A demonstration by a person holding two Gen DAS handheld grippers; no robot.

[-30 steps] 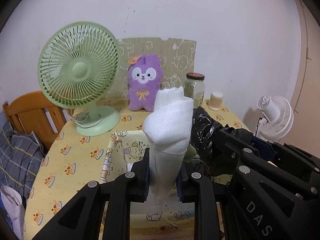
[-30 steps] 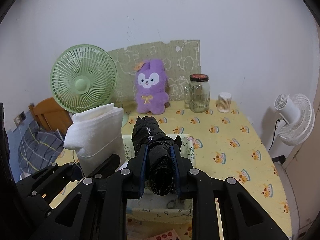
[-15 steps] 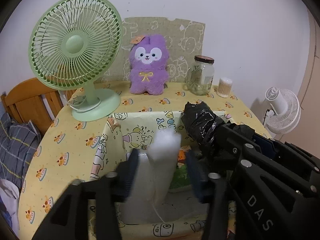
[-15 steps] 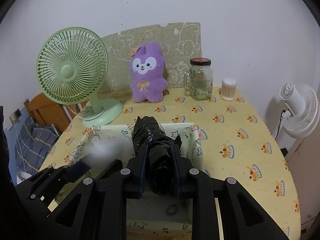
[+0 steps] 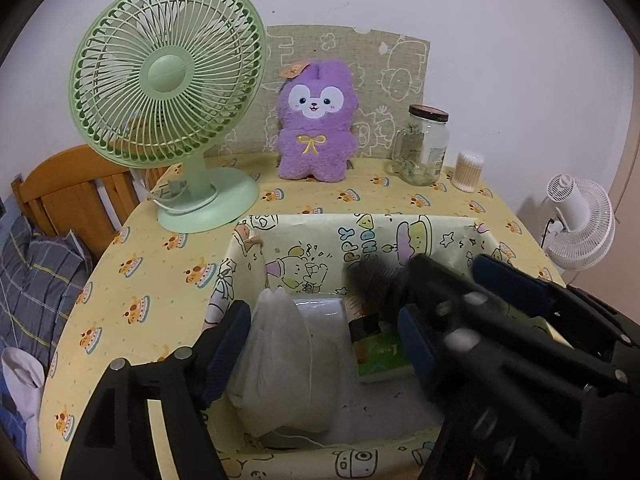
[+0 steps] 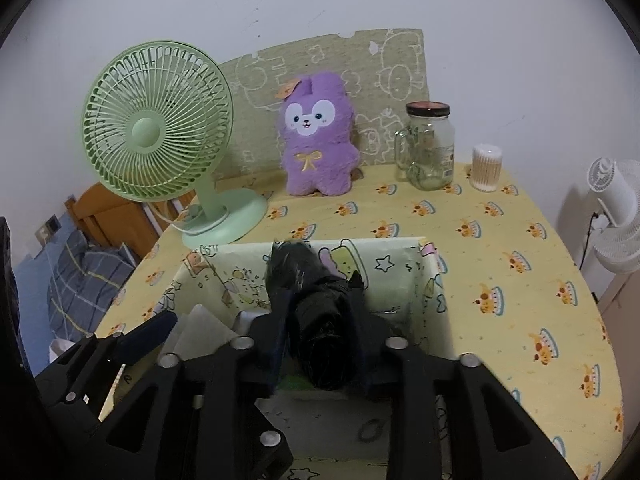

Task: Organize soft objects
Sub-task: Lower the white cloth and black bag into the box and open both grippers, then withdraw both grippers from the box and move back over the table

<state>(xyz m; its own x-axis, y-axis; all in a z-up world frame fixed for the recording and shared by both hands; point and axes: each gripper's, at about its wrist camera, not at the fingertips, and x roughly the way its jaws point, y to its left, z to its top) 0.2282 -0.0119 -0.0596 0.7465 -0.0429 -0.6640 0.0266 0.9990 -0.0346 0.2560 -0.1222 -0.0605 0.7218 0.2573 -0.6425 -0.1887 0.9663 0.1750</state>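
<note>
Progress about halfway, by the look of it: white towel roll [image 5: 288, 364] already down in the fabric storage box [image 5: 244, 248], at its near-left corner, between the spread-open fingers of the left hand-held gripper [image 5: 320, 344] — let go. Black plastic-bag roll [image 6: 320, 320] clamped in the right hand-held gripper [image 6: 320, 354], low over the box, not yet released. Green packet [image 5: 380, 354] already inside. Purple plush [image 6: 316, 136] upright at the far edge of the table [image 6: 500, 260], possibly next; green fan [image 6: 160, 140] and glass jar [image 6: 432, 148] flanking it, clear of the box.
</note>
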